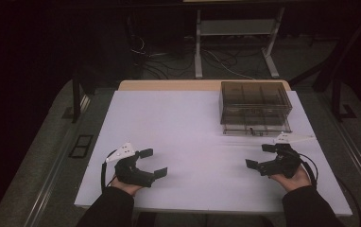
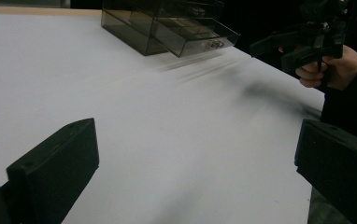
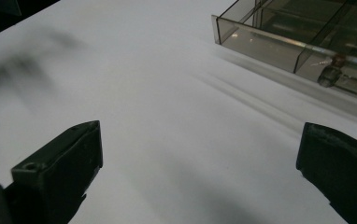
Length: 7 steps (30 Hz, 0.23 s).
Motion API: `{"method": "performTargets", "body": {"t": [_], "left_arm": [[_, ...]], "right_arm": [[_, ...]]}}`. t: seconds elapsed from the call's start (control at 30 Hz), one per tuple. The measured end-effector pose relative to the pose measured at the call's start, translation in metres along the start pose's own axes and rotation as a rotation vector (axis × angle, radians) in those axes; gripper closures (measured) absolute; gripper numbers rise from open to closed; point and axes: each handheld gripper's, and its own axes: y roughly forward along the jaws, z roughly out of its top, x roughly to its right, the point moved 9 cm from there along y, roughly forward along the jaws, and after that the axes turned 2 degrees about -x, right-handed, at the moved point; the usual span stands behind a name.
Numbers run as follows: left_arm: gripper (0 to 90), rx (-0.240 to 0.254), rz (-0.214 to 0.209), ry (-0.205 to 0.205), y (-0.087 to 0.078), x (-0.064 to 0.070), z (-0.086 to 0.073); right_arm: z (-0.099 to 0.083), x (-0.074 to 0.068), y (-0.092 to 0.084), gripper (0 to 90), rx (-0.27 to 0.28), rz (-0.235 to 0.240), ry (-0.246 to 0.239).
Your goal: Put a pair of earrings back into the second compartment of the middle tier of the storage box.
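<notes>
A smoky transparent drawer box (image 1: 254,107) stands at the back right of the white table (image 1: 188,142). Its bottom drawer (image 2: 200,39) sticks out a little, with a metal handle (image 3: 342,77) on its front. My left gripper (image 1: 152,163) rests low at the front left, jaws wide apart and nothing between them. My right gripper (image 1: 260,155) sits at the front right, just in front of the box, also open and holding nothing. In the left gripper view the right gripper (image 2: 279,49) and its hand appear at the upper right.
The white board covers most of the table, and a strip of wood (image 1: 169,85) shows at its far edge. Beyond stand a metal frame (image 1: 235,42) and loose cables (image 1: 169,61) on a dark floor. Black posts (image 1: 76,94) flank the table.
</notes>
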Motion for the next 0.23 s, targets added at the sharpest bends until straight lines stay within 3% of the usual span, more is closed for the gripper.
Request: {"method": "performTargets", "body": {"t": [0.23], "left_arm": [[0.0, -0.017, 0.0, 0.004, 0.0021, -0.0004, -0.0016]], "right_arm": [[-0.009, -0.0022, -0.0012, 0.0, 0.023, -0.018, -0.003]]}}
